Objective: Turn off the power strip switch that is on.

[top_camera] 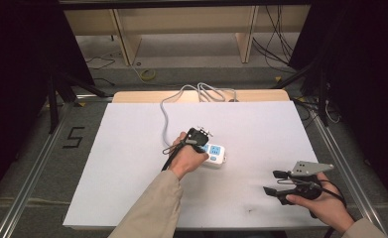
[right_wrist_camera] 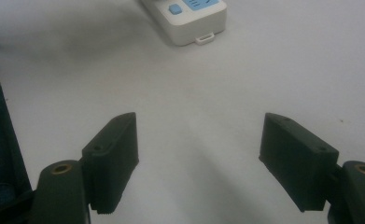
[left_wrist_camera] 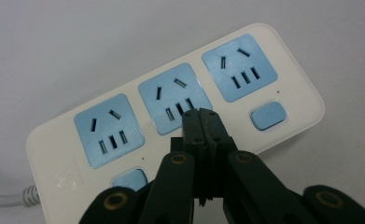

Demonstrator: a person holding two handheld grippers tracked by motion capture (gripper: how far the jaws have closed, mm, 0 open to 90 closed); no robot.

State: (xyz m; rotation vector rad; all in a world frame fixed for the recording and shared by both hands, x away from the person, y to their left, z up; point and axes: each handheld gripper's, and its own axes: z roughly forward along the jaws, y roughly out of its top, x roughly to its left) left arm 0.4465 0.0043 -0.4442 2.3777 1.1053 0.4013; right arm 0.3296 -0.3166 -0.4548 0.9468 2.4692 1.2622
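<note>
Power strip [top_camera: 215,154] is seen near the middle of the white table [top_camera: 127,148], well apart from every edge; open surface lies all round it, widest toward the left; a "5" [top_camera: 74,137] is marked on the floor beside the table; faint embossed marking on the strip cannot be read; body white, three blue sockets, blue buttons, grey cord [top_camera: 167,111]; left gripper [left_wrist_camera: 201,114] pressed closed, tips over the middle socket; right gripper [right_wrist_camera: 199,158] held wide, nothing between.

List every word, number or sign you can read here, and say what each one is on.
"5": black mark on the grey floor left of the table.
Faint embossed marking on the power strip, near its cable end in the left gripper view: too blurred to read.
Nothing else is legible.
</note>
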